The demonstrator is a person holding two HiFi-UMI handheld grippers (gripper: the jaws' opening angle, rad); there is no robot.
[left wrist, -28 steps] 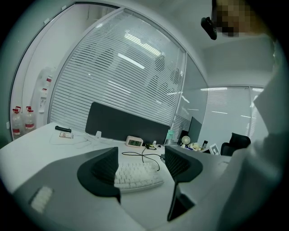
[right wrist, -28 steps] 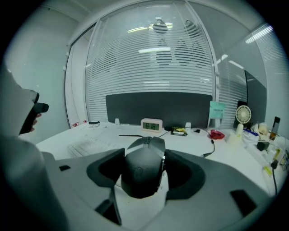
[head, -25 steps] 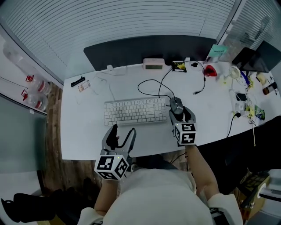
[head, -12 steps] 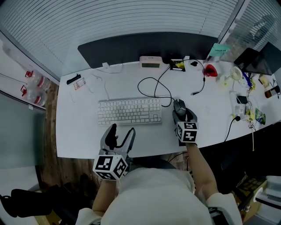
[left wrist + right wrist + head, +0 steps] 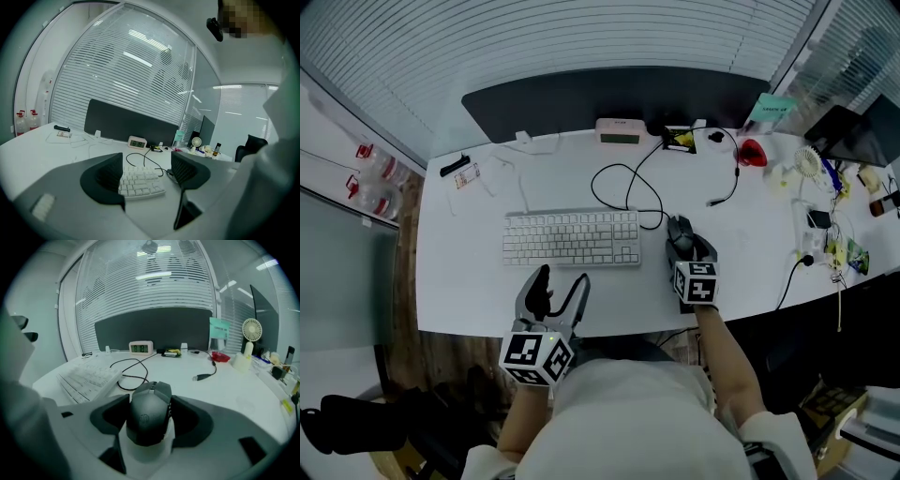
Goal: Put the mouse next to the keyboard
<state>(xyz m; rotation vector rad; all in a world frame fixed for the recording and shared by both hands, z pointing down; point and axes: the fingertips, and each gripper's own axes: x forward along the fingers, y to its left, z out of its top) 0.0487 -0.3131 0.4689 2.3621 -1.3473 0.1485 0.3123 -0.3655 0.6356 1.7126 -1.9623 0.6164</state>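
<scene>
A dark mouse rests on the white desk, a short gap to the right of the white keyboard. My right gripper is shut on the mouse, its jaws against both sides. In the right gripper view the mouse fills the space between the jaws of the right gripper, with the keyboard off to the left. My left gripper hovers open at the desk's front edge, below the keyboard. The left gripper has nothing between its jaws; the keyboard lies beyond them.
A looped black cable lies behind the keyboard. A small clock stands by the dark partition. A loose USB plug and a red object lie to the right. Clutter with a small fan fills the far right.
The right gripper, still holding the mouse, has slid a little to the right, away from the keyboard's end. The left gripper has kept its place.
</scene>
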